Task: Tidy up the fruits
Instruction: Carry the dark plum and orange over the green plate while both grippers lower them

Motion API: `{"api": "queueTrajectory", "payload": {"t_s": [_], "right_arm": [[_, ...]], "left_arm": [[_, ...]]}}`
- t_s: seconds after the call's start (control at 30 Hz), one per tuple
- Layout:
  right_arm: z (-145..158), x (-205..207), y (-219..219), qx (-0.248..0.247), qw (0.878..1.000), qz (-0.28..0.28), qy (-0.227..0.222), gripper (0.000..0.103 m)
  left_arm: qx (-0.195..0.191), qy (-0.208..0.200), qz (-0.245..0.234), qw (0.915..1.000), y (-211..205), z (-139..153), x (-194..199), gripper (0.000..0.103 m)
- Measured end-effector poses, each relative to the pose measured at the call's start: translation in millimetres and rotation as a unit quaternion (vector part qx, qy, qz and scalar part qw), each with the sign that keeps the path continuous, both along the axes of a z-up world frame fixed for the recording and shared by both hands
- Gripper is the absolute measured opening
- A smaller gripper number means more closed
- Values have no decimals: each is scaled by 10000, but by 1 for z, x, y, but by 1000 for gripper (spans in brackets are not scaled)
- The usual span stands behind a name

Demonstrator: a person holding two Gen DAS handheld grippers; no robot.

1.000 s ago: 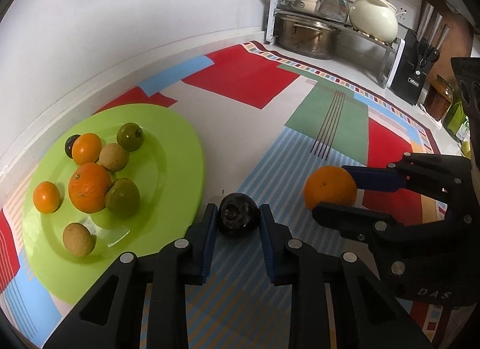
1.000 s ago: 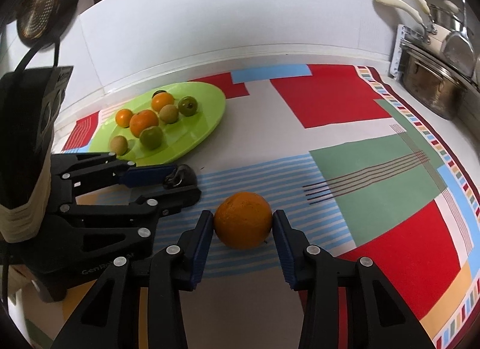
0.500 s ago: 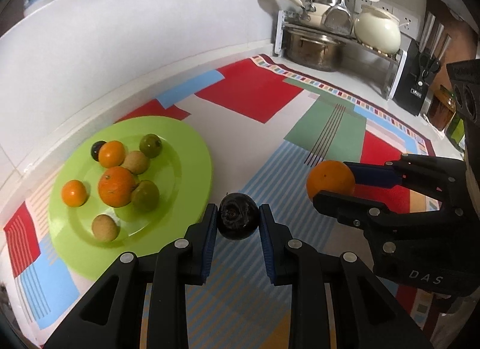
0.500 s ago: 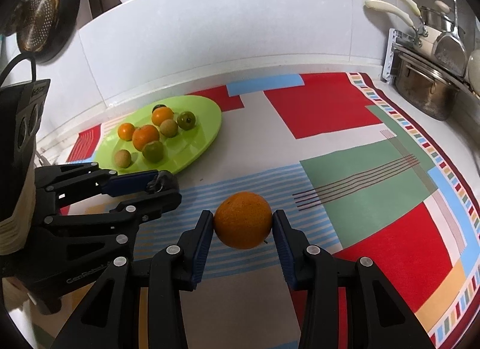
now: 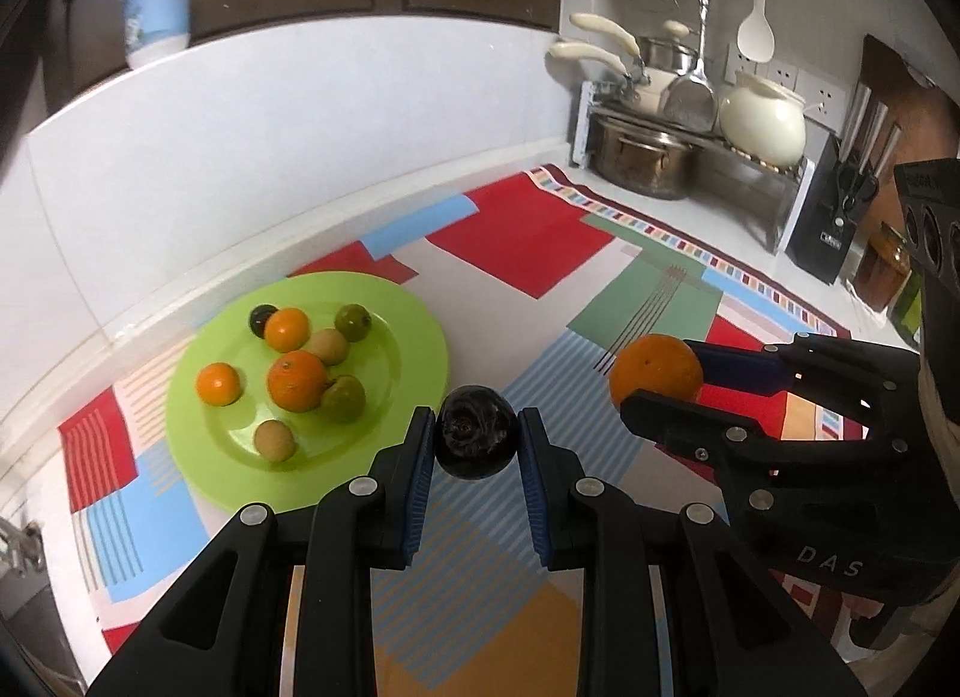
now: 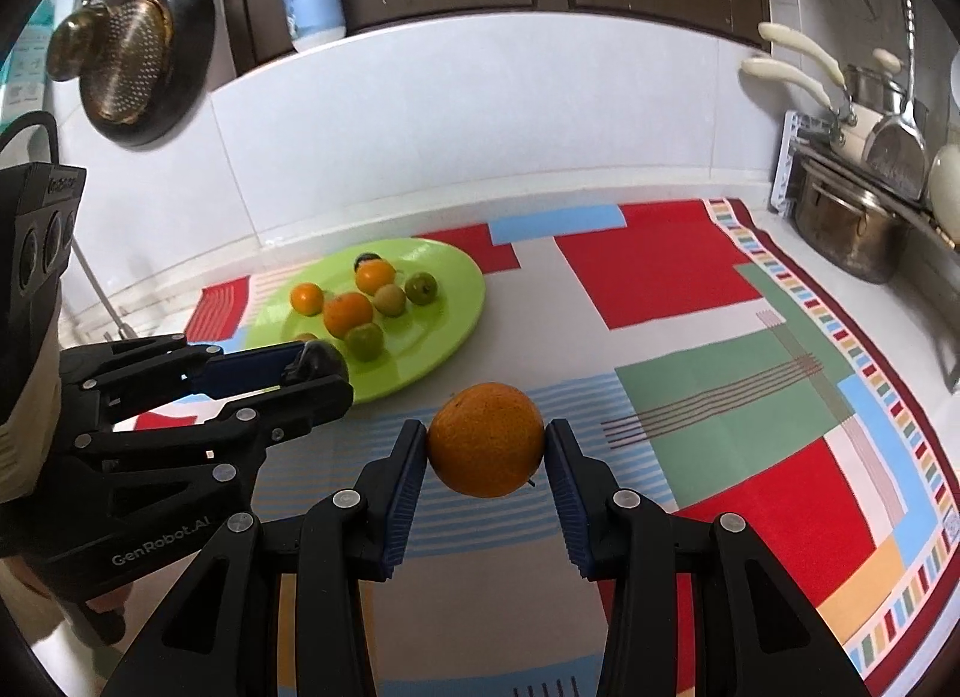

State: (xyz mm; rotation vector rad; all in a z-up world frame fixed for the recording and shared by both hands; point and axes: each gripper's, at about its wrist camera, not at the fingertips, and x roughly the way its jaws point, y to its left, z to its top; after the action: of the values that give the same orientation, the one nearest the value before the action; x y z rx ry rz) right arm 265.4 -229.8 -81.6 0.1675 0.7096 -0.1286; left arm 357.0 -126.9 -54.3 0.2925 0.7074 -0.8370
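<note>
On the left the green plate [image 5: 384, 457] already held seven fruits, while just right of it the left gripper [image 5: 477, 442] clamped a dark fruit [image 5: 476, 439] and, further right, the right gripper [image 6: 486, 445] pinched an orange [image 6: 486, 438], both carried clear of the mat [image 6: 720, 415], seemingly bound for that plate.

In the right wrist view, the dark fruit [image 6: 321, 358] was mostly hidden behind the left gripper [image 6: 312, 364] at centre left. The knife block [image 5: 831, 229] label at right of the left wrist view was too small to read.
</note>
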Motion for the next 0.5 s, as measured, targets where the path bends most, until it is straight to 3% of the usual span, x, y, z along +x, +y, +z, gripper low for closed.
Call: {"api": "queueTrajectory", "payload": {"t_s": [0.5], "right_arm": [[31, -3, 16, -81, 9984, 427, -364, 42]], "left_arm": [[-203, -140, 794, 9965, 32, 29, -11, 28]]}}
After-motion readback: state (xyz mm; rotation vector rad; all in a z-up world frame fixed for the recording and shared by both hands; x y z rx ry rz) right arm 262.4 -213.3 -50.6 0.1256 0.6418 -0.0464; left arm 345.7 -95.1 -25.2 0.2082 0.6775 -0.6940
